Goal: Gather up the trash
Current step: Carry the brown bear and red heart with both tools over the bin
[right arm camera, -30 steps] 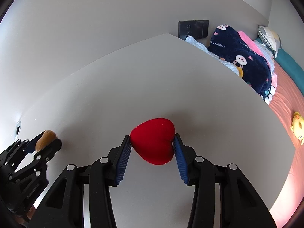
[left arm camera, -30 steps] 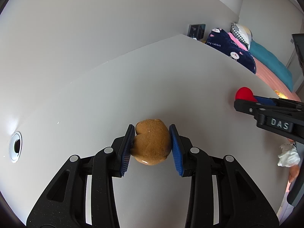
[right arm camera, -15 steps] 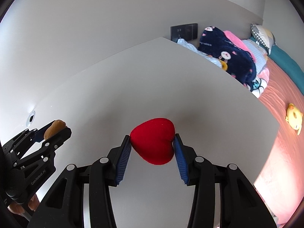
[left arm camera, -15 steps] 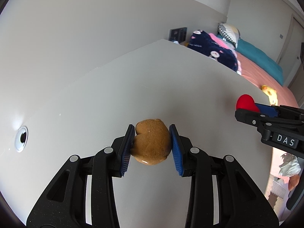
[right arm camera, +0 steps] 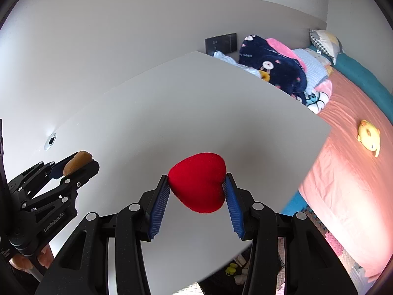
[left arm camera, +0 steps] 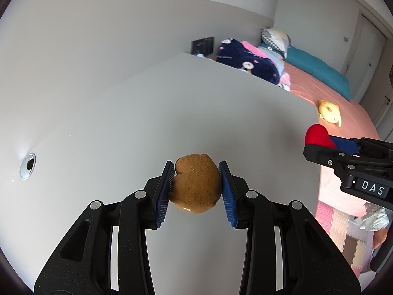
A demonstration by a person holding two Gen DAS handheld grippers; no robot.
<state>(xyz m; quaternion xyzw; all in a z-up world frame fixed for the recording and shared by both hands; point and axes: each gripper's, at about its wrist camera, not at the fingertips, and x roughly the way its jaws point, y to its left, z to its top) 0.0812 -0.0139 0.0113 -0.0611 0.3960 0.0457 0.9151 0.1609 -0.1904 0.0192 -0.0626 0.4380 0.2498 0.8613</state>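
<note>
My left gripper (left arm camera: 196, 186) is shut on a brown bun-shaped lump (left arm camera: 196, 186), held above the white table (left arm camera: 172, 113). My right gripper (right arm camera: 197, 184) is shut on a red heart-shaped foam piece (right arm camera: 197, 182), also above the table near its right edge. In the left wrist view the right gripper (left arm camera: 319, 145) shows at the right with the red heart (left arm camera: 318, 136) in it. In the right wrist view the left gripper (right arm camera: 76, 164) shows at the left with the brown lump (right arm camera: 77, 161).
A cable hole (left arm camera: 28, 166) sits in the table at the left. Beyond the table's right edge is a bed (right arm camera: 348, 159) with a dark blanket (right arm camera: 272, 71) and a yellow toy (right arm camera: 368, 134). Foam floor mats (left arm camera: 341, 223) lie below.
Both grippers have pulled back and risen with their objects still held. More of the bed, the table's near edge and the floor has come into view.
</note>
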